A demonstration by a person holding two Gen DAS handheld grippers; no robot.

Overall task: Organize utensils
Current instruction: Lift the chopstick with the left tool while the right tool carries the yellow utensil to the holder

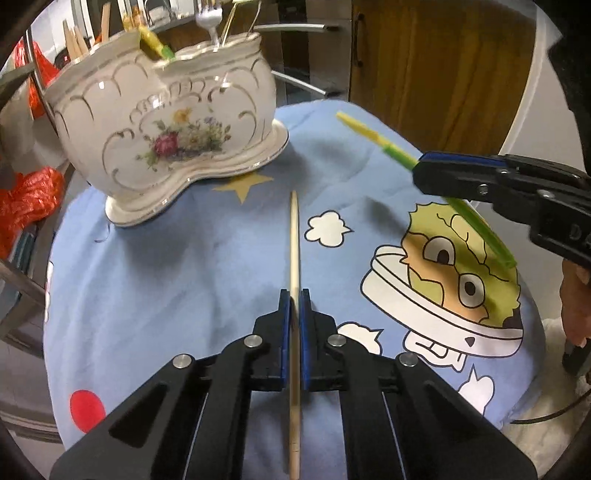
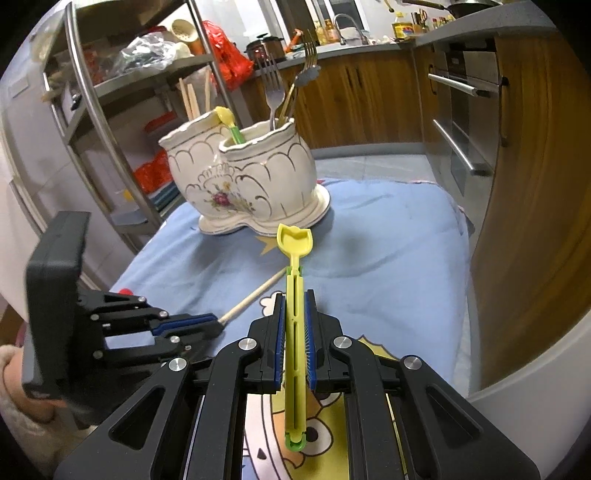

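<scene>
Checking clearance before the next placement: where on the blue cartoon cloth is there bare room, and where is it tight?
Bare cloth lies right of the white floral ceramic holder, toward the blue cloth's far right edge, and between the holder and the left gripper. It is tight at centre, where the wooden chopstick and the yellow-green plastic spoon lie.

A home kitchen; behind the ceramic utensil holder (image 2: 246, 184) runs a countertop (image 2: 354, 46) with a sink tap (image 2: 345, 22), oil bottles (image 2: 402, 27) and pot (image 2: 266, 48); right of it, wooden cabinets (image 2: 369, 99) and built-in oven (image 2: 465, 122); left, a metal shelf rack (image 2: 122, 85).
</scene>
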